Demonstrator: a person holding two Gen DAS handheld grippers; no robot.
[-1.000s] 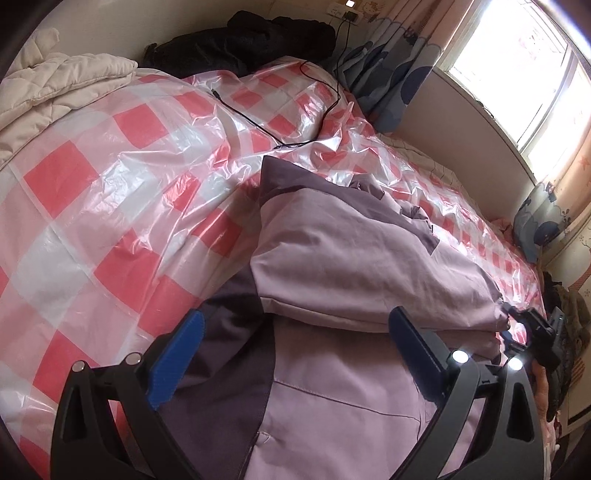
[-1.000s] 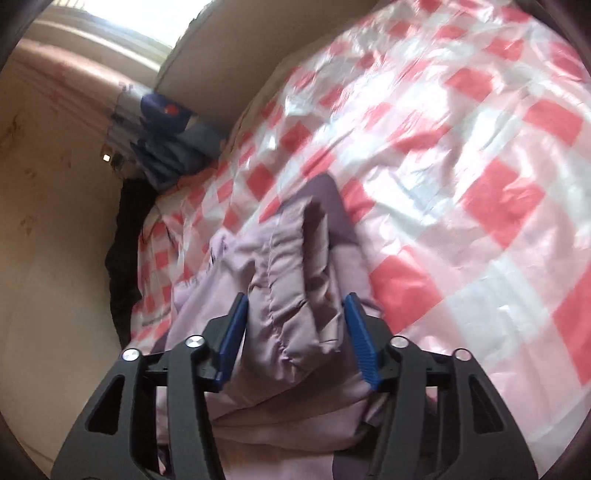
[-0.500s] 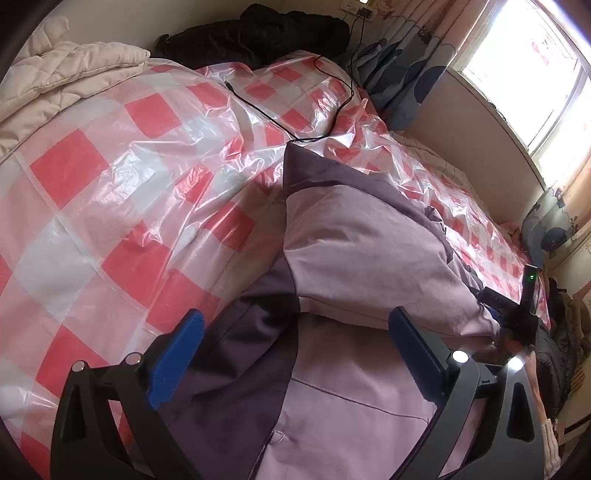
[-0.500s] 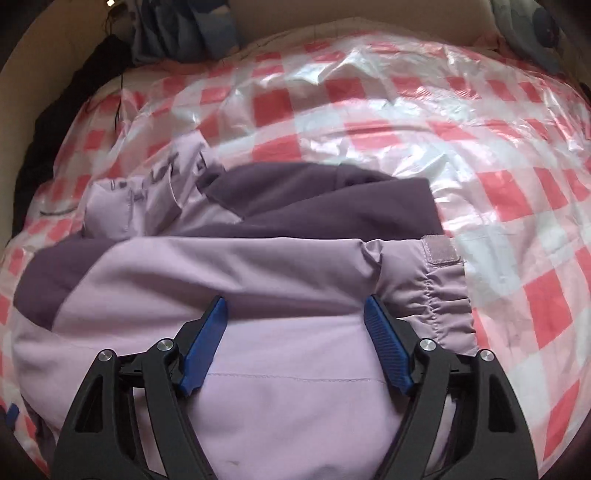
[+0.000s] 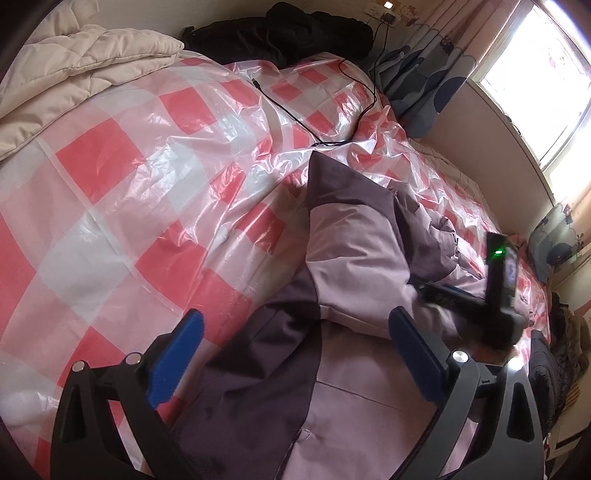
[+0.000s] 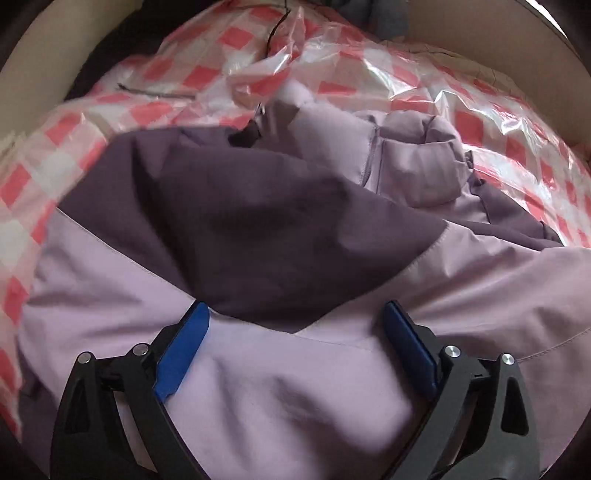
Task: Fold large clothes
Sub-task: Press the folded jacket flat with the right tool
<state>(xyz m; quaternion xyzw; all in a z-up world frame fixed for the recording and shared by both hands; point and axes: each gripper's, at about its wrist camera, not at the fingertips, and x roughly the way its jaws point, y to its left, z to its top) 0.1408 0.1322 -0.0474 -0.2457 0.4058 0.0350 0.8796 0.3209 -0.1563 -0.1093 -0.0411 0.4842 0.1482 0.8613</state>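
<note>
A large lilac and dark purple jacket (image 5: 354,258) lies partly folded on a bed under a red-and-white checked plastic sheet (image 5: 122,158). My left gripper (image 5: 295,354) hovers over the jacket's near edge, open wide, with nothing pressed between its blue pads. In the left wrist view the black body of my right gripper (image 5: 498,295) shows over the jacket's right side, with a green light on it. In its own view my right gripper (image 6: 295,343) is just above the jacket (image 6: 258,229). Its jaws are opening and the cloth lies below them, not pinched.
A cream quilt (image 5: 74,66) lies at the bed's far left corner, with a black heap of clothes (image 5: 280,33) behind it. A black cable (image 5: 314,125) runs across the sheet. Blue curtains (image 5: 424,99) and a bright window (image 5: 546,74) line the right wall.
My right gripper has let go of the sleeve fold, rolled and swept across the jacket, and its jaws have widened. My left gripper has shifted slightly and stays open.
</note>
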